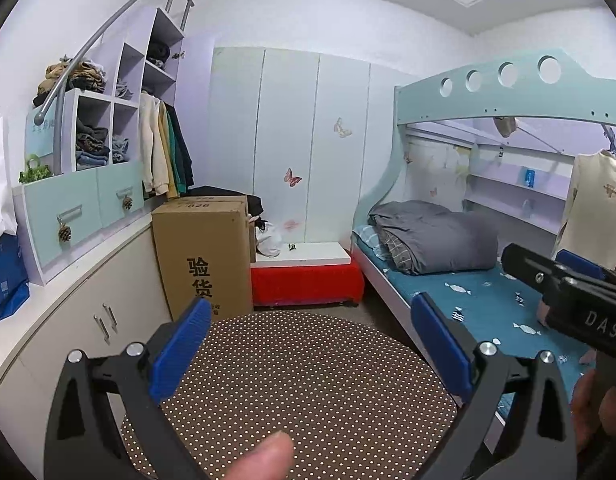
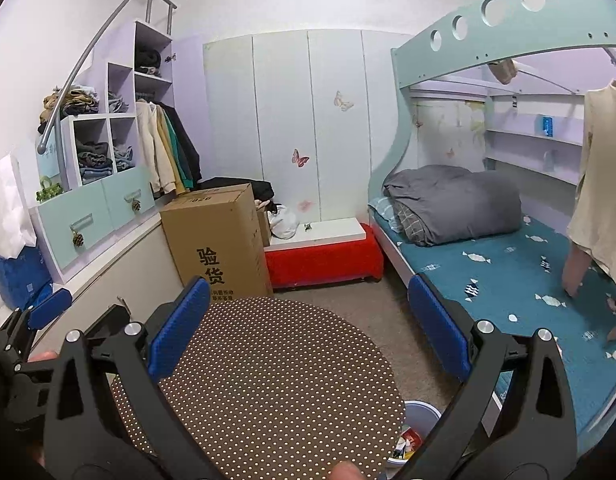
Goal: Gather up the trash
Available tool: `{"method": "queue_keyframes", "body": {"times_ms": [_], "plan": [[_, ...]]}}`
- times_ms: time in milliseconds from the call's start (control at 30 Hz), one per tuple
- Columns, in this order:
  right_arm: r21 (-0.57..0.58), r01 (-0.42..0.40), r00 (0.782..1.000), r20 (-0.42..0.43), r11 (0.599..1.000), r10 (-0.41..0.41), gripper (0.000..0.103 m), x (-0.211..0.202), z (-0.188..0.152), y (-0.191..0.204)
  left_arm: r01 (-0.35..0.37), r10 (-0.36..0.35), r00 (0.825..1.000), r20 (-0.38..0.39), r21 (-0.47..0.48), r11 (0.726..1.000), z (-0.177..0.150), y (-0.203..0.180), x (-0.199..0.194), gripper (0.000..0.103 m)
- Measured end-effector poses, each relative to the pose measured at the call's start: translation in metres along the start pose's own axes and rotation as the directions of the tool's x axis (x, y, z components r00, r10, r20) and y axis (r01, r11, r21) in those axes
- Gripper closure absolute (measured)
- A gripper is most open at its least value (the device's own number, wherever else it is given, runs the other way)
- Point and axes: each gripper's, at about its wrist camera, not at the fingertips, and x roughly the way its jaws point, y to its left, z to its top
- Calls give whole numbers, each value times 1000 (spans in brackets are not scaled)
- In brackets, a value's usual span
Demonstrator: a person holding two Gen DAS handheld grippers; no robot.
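Both hand-held grippers, left gripper (image 1: 310, 344) and right gripper (image 2: 308, 326), are hovering with jaws apart and empty over the brown dotted round cushion (image 2: 260, 384), beside which the small blue bin (image 2: 418, 424) is holding colourful scraps, likely light, crumply wrappers best pinched at an edge.

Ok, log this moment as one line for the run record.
phase: start | left gripper: open, empty | right gripper: open, empty | both above dotted stool | trash bin beside stool
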Motion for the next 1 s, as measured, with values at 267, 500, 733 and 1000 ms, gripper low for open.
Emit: {"method": "queue_keyframes", "body": {"times_ms": [267, 500, 733, 1000], "plan": [[16, 16, 1000, 13, 1000, -16, 6, -7, 0, -11, 10, -10, 1000, 1, 10, 1000, 1, -6, 0, 5], [19, 15, 1000, 15, 1000, -15, 6, -10, -2, -10, 11, -11, 1000, 1, 12, 1000, 0, -7, 0, 5], [19, 12, 1000, 16, 1000, -13, 6, -12, -1, -7, 9, -9, 1000, 4, 11, 1000, 1, -3, 0, 5], [14, 3, 1000, 17, 1000, -3, 6, -13, -1, -2, 6, -6, 1000, 7, 7, 1000, 2, 0, -2, 5]]}}
